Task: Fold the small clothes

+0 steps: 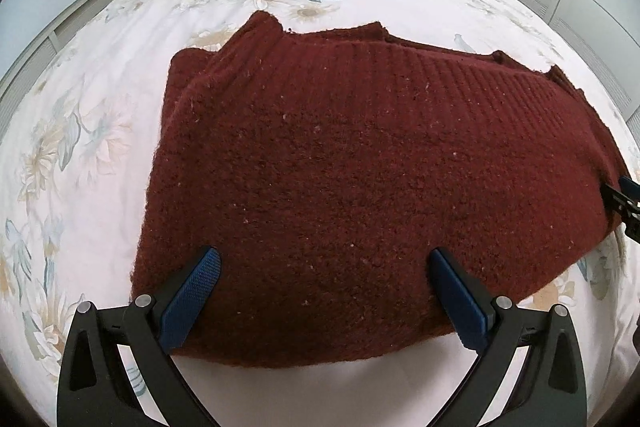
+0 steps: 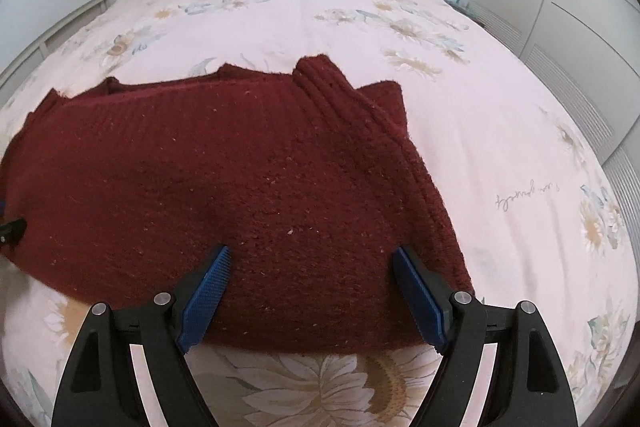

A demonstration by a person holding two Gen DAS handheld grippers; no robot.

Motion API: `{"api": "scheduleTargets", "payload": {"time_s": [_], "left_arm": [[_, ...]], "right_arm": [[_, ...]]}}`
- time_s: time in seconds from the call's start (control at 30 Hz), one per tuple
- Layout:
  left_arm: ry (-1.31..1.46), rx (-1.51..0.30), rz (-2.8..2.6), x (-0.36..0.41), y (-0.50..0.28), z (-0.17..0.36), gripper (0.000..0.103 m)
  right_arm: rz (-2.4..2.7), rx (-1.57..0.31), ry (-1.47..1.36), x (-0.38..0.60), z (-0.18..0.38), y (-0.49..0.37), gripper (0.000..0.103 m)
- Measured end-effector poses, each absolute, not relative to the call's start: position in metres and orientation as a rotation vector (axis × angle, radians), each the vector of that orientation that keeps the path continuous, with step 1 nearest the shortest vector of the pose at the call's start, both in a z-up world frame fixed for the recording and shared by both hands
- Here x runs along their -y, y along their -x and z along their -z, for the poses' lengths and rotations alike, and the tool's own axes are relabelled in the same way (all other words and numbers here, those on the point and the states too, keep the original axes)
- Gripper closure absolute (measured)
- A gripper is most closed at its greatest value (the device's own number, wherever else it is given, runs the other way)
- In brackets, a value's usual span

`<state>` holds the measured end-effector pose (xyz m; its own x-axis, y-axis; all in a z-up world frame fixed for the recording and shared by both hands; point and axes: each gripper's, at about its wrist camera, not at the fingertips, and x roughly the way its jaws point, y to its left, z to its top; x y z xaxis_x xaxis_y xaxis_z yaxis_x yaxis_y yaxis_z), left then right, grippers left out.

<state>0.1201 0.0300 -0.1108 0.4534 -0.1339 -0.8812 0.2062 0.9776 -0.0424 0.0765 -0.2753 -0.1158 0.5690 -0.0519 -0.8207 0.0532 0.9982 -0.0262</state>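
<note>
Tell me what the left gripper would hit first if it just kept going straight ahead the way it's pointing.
Most likely the dark red sweater: the open left gripper already straddles its near edge on the bed.

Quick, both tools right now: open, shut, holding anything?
Left tool: open, holding nothing, over the maroon sweater.
Right tool: open, holding nothing.

At the bottom of the left wrist view, the left tongs (image 1: 325, 259) show two matte black arms with triangular cut-outs, each arm carrying round silver pivot screws. Their pads (image 1: 192, 301) are deep blue with a fine knurled grid texture, mounted on the inner faces. The right tongs (image 2: 310, 257), at the bottom of the right wrist view, are built alike: black slotted arms, silver screw heads, and blue pads (image 2: 206, 299) with serrated inner edges. No skin or sleeve shows.
</note>
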Motion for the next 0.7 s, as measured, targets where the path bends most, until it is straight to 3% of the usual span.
{"api": "scheduleTargets", "payload": {"time_s": [0.4, 0.57, 0.7], "left_arm": [[-0.076, -1.096, 0.254, -0.034, -0.118, 0.083, 0.001], [-0.007, -1.049, 0.178, -0.069, -0.126, 0.051, 0.001], [0.047, -1.097, 0.073, -0.104, -0.142, 0.058, 0.001]], "right_arm": [[0.02, -0.943, 0.023, 0.266, 0.079, -0.058, 0.02], [0.007, -0.933, 0.011, 0.264, 0.064, -0.045, 0.02], [0.007, -0.949, 0.001, 0.266, 0.064, -0.032, 0.02]]}}
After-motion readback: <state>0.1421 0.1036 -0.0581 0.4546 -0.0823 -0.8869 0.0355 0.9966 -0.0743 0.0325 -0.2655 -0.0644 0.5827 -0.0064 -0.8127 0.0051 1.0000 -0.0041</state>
